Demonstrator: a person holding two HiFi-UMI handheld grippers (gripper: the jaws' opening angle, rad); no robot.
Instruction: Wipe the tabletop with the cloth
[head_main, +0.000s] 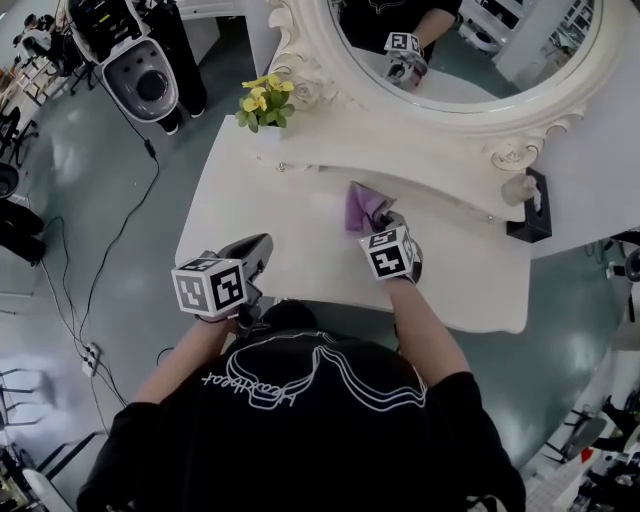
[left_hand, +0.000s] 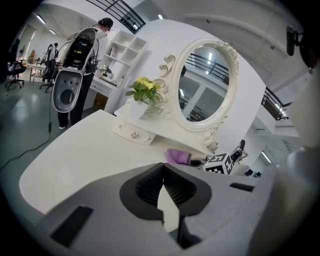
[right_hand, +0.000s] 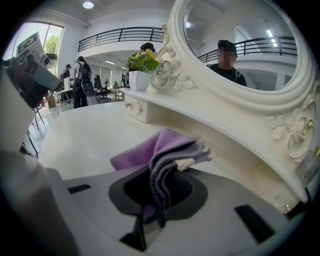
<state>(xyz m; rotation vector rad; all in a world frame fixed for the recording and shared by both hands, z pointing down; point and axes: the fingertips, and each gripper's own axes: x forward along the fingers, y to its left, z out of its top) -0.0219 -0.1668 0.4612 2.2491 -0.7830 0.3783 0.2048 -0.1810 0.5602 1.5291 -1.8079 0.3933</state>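
A purple cloth (head_main: 362, 207) lies bunched on the white tabletop (head_main: 300, 240) near the mirror's base, and my right gripper (head_main: 384, 222) is shut on it. In the right gripper view the cloth (right_hand: 160, 155) sticks out folded from between the jaws and rests on the table. My left gripper (head_main: 258, 250) hovers at the table's front left edge, jaws shut with nothing between them (left_hand: 161, 186). From the left gripper view the cloth (left_hand: 178, 156) and the right gripper's marker cube (left_hand: 220, 163) show across the table.
An ornate white oval mirror (head_main: 470, 60) stands at the back over a low shelf with small drawers (left_hand: 134, 134). A pot of yellow flowers (head_main: 264, 104) sits at the back left. A black object (head_main: 530, 210) stands at the right end. Cables (head_main: 110, 250) run over the floor.
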